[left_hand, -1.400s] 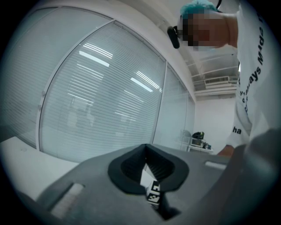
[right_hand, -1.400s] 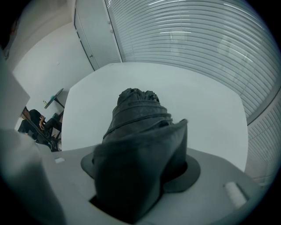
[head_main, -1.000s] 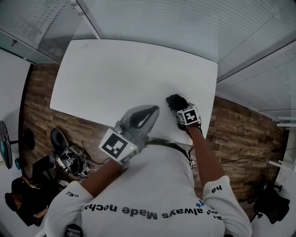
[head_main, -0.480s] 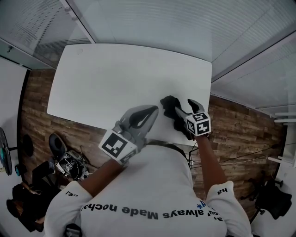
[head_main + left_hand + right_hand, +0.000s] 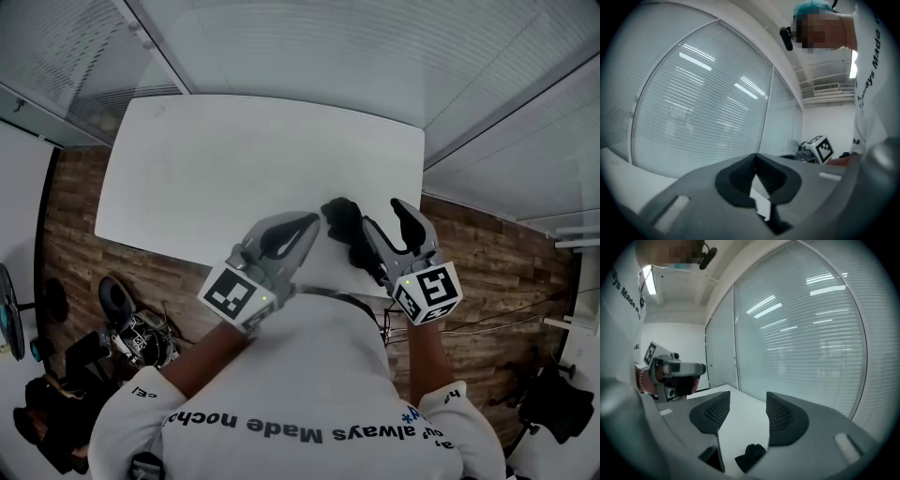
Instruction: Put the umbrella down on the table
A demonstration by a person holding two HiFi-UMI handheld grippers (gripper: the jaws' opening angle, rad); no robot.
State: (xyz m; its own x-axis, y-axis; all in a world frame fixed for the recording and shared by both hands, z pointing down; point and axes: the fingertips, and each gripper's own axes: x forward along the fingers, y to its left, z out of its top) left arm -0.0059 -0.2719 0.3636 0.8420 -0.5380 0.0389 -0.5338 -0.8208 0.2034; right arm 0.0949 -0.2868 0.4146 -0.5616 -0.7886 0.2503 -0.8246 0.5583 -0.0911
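Your umbrella [image 5: 345, 225] lies folded on the white worktop [image 5: 234, 159], close to the front edge, toward its R end. Your R gripper [image 5: 386, 217] hangs above it. Its fingers [image 5: 785, 418] are released and apart, w/ nothing btwn them, and they've just been closing partway. In the R gripper view the umbrella shows low down, below the gap, untouched. Your L gripper [image 5: 305, 225] hovers by the worktop's front edge, just beside the umbrella. Its fingers [image 5: 736, 180] are clenched tip to tip, holding nothing.
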